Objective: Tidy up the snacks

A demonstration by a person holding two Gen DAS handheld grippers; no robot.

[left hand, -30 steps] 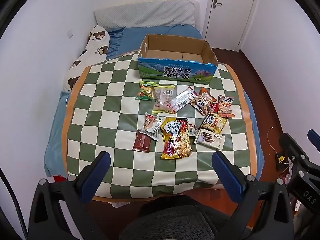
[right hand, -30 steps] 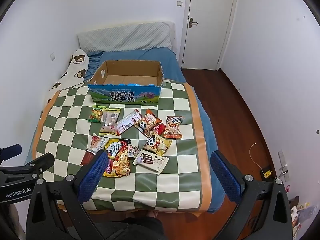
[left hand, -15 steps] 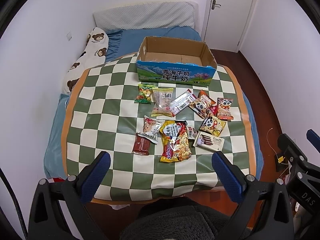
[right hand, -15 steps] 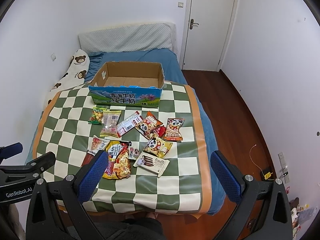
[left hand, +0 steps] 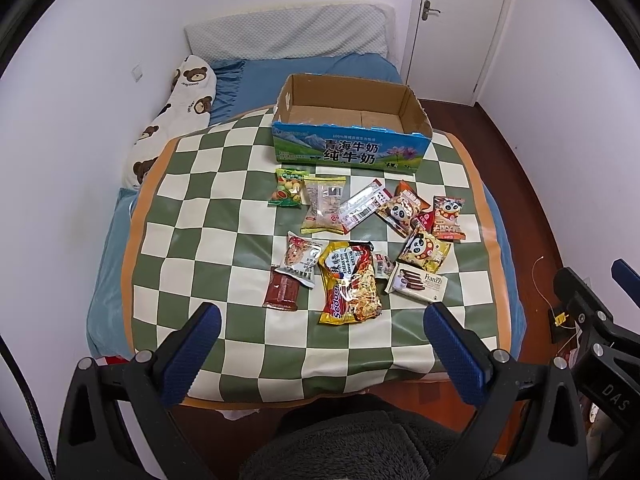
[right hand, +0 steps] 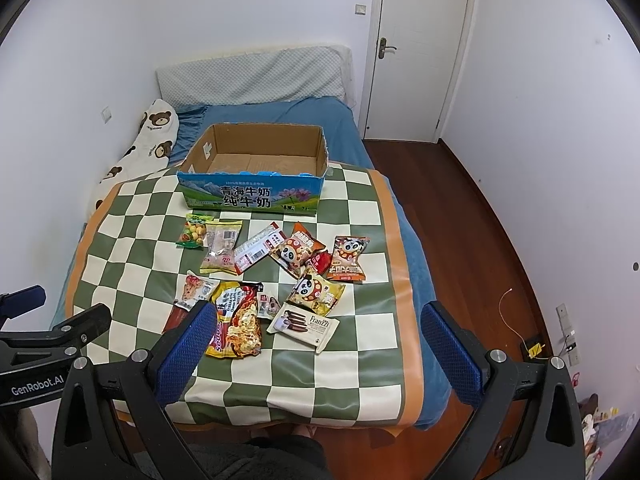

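Observation:
Several snack packets lie on a green-and-white checked cloth (left hand: 192,216) over a bed. Among them are a yellow noodle pack (left hand: 350,282), a white Franzzi wafer pack (left hand: 418,282), a dark red bar (left hand: 282,292) and panda packets (left hand: 424,250). An open, empty cardboard milk box (left hand: 352,130) stands at the cloth's far edge; it also shows in the right wrist view (right hand: 254,176). My left gripper (left hand: 320,354) is open and empty, above the cloth's near edge. My right gripper (right hand: 316,354) is open and empty, also at the near edge; its left finger overlaps the noodle pack (right hand: 238,320) in view.
A bear-print pillow (left hand: 176,120) lies along the left wall. A grey headboard cushion (left hand: 288,34) and a white door (right hand: 420,48) stand behind. Wooden floor (right hand: 480,220) runs along the bed's right side. The other gripper's body (left hand: 592,320) shows at right.
Both grippers have drawn back and risen slightly, so the cloth and snacks look smaller and farther. Both stay open. No snack has moved.

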